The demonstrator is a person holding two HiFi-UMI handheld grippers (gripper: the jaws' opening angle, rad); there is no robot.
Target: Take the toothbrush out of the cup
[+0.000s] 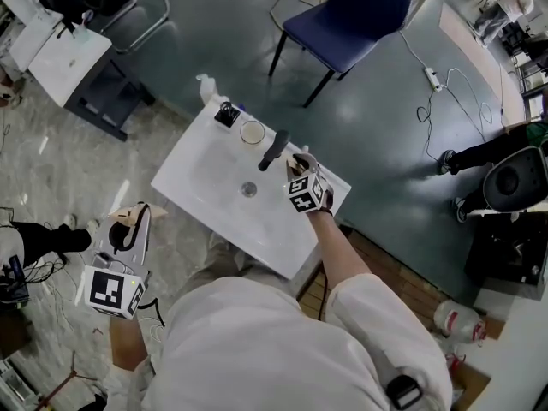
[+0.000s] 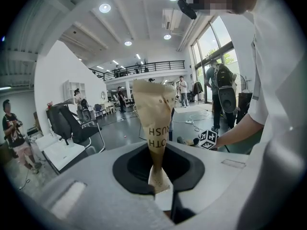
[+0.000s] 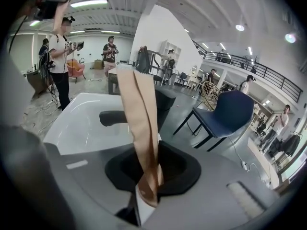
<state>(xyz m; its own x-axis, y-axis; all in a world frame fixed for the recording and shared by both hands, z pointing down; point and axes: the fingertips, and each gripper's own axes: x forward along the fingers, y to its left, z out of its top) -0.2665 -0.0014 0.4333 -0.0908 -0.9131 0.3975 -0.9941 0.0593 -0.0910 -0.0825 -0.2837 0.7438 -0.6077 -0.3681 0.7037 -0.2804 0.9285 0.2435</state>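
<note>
Head view looks steeply down on the white table [image 1: 214,171], which the right gripper view faces closely.

Open table [image 1: 205,176] — cup [image 1: 253,133] at back

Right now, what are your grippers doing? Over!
Status: left gripper shut on toothbrush packet; right gripper shut on tan packet over sink. Nothing sticks out of cup. Watch faucet, close beside right gripper.

Two grippers, left [image 2: 158,185] and right [image 3: 147,192], two paper packets [image 2: 156,109] [image 3: 141,109], one cup [image 1: 253,132], one table [image 1: 214,169], one blue chair [image 1: 347,15], perhaps one bottle [image 1: 205,86].
</note>
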